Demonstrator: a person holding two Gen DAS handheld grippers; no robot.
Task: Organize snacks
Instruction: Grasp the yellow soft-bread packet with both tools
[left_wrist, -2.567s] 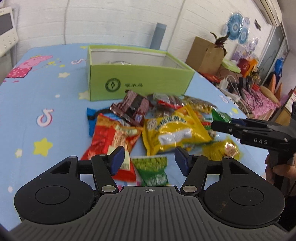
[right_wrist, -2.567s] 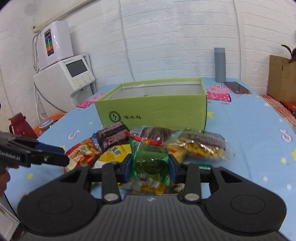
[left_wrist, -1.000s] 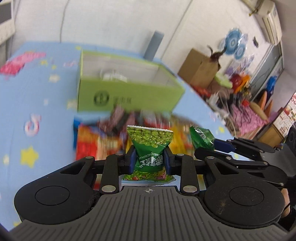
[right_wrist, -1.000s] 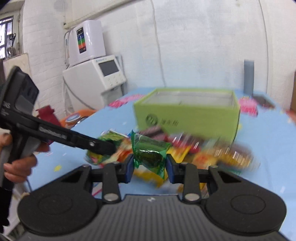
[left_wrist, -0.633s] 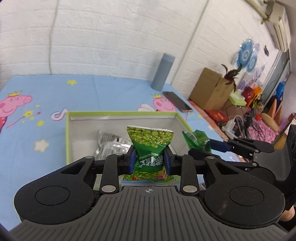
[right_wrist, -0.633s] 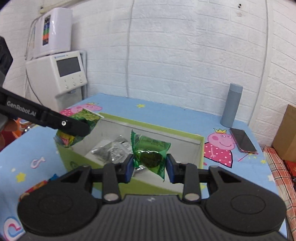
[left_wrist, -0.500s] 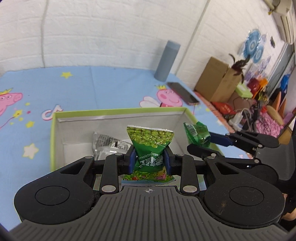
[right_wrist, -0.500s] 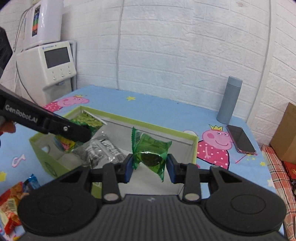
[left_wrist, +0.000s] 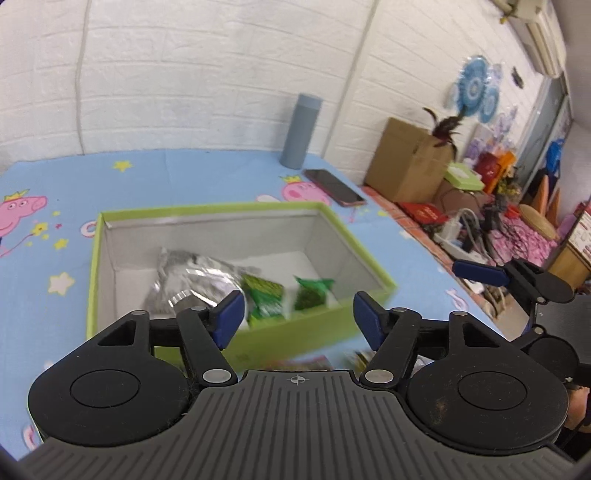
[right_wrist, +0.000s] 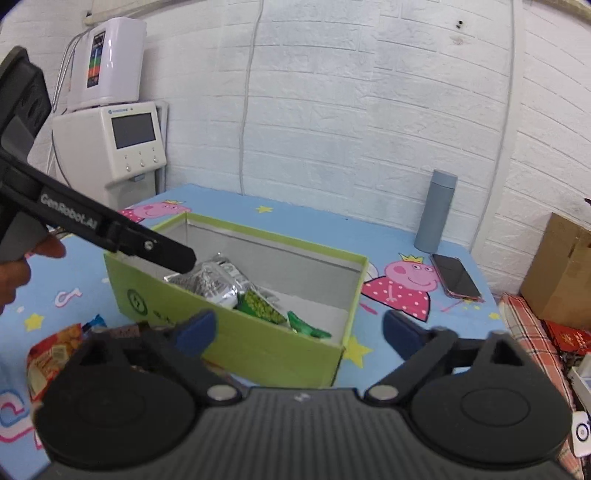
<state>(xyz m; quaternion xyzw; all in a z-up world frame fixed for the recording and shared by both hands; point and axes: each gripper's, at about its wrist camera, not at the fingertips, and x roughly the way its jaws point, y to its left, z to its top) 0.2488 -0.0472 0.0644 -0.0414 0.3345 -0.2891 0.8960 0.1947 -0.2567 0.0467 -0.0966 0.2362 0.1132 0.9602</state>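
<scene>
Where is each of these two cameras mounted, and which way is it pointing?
Left wrist view: sits on the left tool, looking forward and down into the open green cardboard box; its own open fingers and the right tool show.
Right wrist view: sits on the right tool, facing the box and the white brick wall; its open fingers, the left tool and a hand show.
Shared: the box, silver foil packet, grey cylindrical bottle, dark phone.

The open green box (left_wrist: 354, 240) holds a crumpled silver packet (left_wrist: 192, 277). A green pea packet (left_wrist: 264, 295) and a small green wrapper (left_wrist: 310, 293) lie by its near wall.
</scene>
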